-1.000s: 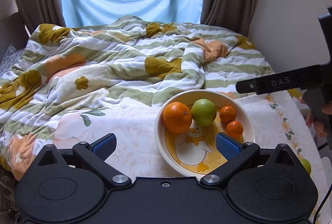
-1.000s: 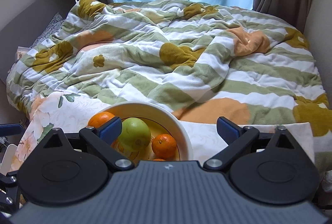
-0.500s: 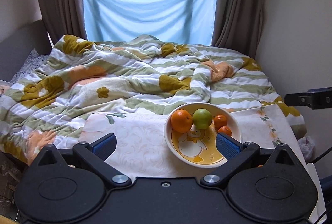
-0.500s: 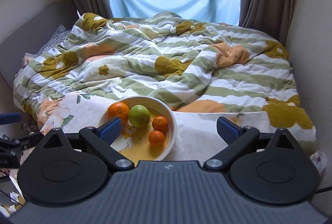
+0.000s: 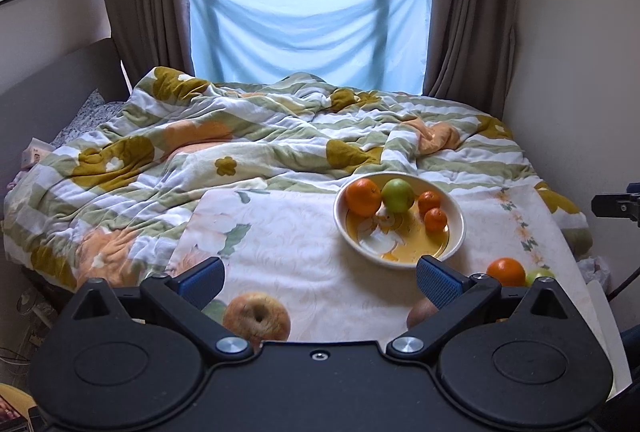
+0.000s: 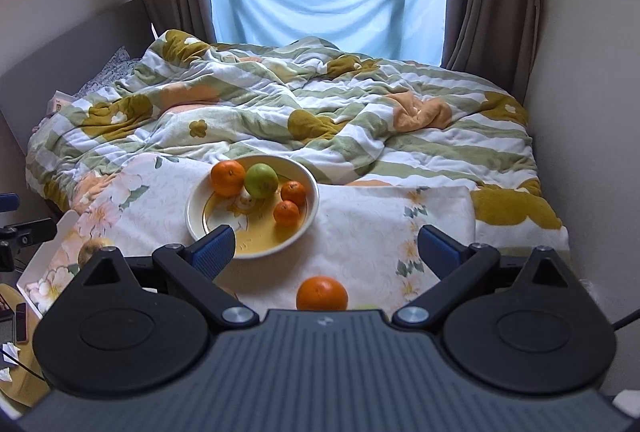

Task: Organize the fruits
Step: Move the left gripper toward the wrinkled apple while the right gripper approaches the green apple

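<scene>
A white bowl (image 5: 456, 244) with a yellow duck print stands on a floral cloth (image 5: 288, 232) on the bed. It holds a large orange (image 5: 363, 196), a green apple (image 5: 397, 195) and two small tangerines (image 5: 430, 209). The bowl also shows in the right wrist view (image 6: 192, 216). Loose on the cloth near me are a russet apple (image 5: 256, 318), an orange (image 5: 506, 271), a green fruit (image 5: 540, 275) and a brown fruit (image 5: 422, 312). My left gripper (image 5: 318, 282) is open and empty above the cloth's near edge. My right gripper (image 6: 325, 250) is open and empty, with the loose orange (image 6: 322, 294) just below it.
A rumpled green, white and orange striped quilt (image 5: 260, 143) covers the bed behind the cloth. A wall (image 5: 580, 71) runs close along the right. A grey headboard (image 6: 60, 51) stands at the left. Curtains and a blue sheet (image 5: 308, 31) hang at the window.
Both grippers have drawn back and up from the bowl. The bowl looks smaller, and the loose fruit at the cloth's near edge has come into view.
</scene>
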A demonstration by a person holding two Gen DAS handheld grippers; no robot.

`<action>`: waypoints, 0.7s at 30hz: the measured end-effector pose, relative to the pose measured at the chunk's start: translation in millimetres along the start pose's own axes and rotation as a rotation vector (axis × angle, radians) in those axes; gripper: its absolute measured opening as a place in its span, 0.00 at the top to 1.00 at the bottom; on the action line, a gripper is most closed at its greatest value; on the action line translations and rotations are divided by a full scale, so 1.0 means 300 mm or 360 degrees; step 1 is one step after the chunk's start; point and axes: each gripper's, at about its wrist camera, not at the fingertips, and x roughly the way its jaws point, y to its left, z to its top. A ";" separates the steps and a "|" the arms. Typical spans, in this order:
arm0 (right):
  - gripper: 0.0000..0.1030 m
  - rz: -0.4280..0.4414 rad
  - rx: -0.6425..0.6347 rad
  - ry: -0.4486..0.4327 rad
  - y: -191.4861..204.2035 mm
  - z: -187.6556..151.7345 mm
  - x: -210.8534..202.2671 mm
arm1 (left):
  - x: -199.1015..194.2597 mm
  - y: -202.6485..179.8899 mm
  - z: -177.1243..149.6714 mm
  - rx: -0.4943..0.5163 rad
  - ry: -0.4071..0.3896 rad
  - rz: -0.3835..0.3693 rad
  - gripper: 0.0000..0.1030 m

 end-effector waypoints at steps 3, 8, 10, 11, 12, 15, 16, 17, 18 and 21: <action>0.00 -0.0017 -0.0003 0.0000 -0.007 -0.050 -0.010 | 0.006 0.015 -0.038 -0.0005 0.0004 0.0027 0.00; 0.00 -0.0052 0.0015 0.0018 -0.037 -0.141 0.013 | 0.053 0.057 -0.110 -0.0005 0.0014 0.0096 0.00; 0.00 -0.0065 0.0010 0.0027 -0.044 -0.178 0.034 | 0.084 0.079 -0.139 -0.0013 0.0021 0.0104 0.00; 0.00 -0.0074 0.0001 0.0032 -0.048 -0.197 0.046 | 0.102 0.091 -0.156 -0.0015 0.0024 0.0106 0.00; 0.00 -0.0081 -0.0010 0.0036 -0.050 -0.215 0.060 | 0.121 0.098 -0.169 -0.0016 0.0031 0.0110 0.00; 0.00 -0.0083 -0.0035 0.0042 -0.055 -0.265 0.111 | 0.186 0.115 -0.207 -0.0004 0.0057 0.0123 0.00; 0.00 -0.0078 -0.0042 0.0042 -0.057 -0.280 0.130 | 0.209 0.121 -0.221 -0.0001 0.0067 0.0125 0.00; 0.00 -0.0078 -0.0049 0.0042 -0.059 -0.296 0.150 | 0.229 0.126 -0.232 0.0000 0.0075 0.0129 0.00; 0.00 -0.0079 -0.0056 0.0043 -0.061 -0.313 0.168 | 0.249 0.130 -0.242 0.0000 0.0085 0.0135 0.00; 0.00 -0.0092 -0.0067 0.0058 -0.068 -0.359 0.229 | 0.306 0.144 -0.270 -0.0013 0.0117 0.0178 0.00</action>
